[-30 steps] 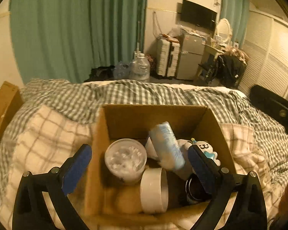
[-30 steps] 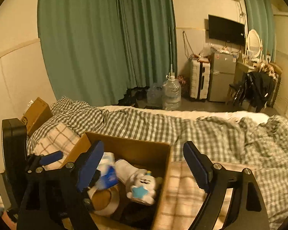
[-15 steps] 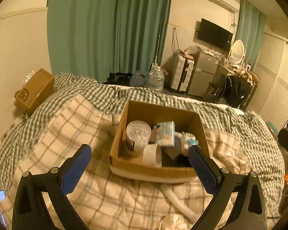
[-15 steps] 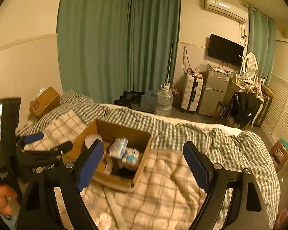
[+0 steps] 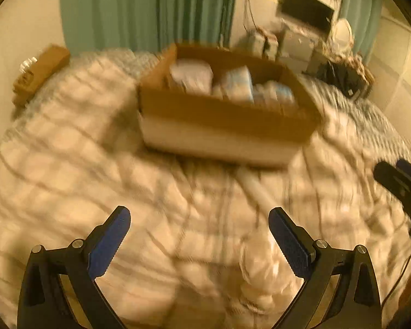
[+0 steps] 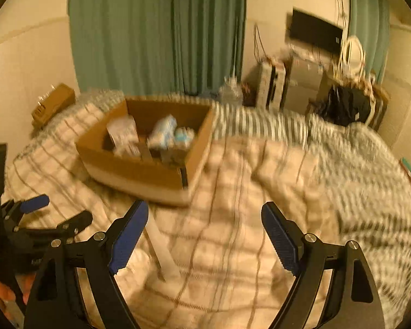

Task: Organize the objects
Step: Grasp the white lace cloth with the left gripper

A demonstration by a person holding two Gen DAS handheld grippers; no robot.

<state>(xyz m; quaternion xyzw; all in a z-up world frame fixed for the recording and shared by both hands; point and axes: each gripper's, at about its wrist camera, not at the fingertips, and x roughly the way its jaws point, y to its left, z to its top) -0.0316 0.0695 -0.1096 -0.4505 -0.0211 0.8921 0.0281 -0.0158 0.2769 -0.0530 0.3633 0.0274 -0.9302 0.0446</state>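
Observation:
A brown cardboard box (image 5: 222,120) sits on a plaid blanket on the bed, holding a clear tub, a blue-white packet and a small plush; it also shows in the right wrist view (image 6: 139,164). My left gripper (image 5: 200,227) is open and empty, low over the blanket in front of the box. My right gripper (image 6: 204,223) is open and empty, to the right of the box. A white tube (image 5: 256,189) lies on the blanket by the box front, and a crumpled white item (image 5: 260,268) lies near my left gripper. Both views are motion-blurred.
The plaid blanket (image 6: 233,192) covers the bed, with a checked duvet (image 6: 356,164) to the right. A smaller cardboard box (image 5: 39,72) lies at the bed's far left by the wall. Green curtains (image 6: 156,27), a TV and furniture stand beyond the bed.
Both grippers have pulled back from the box and dropped lower toward the blanket. The box now sits farther ahead. Both stay open and empty.

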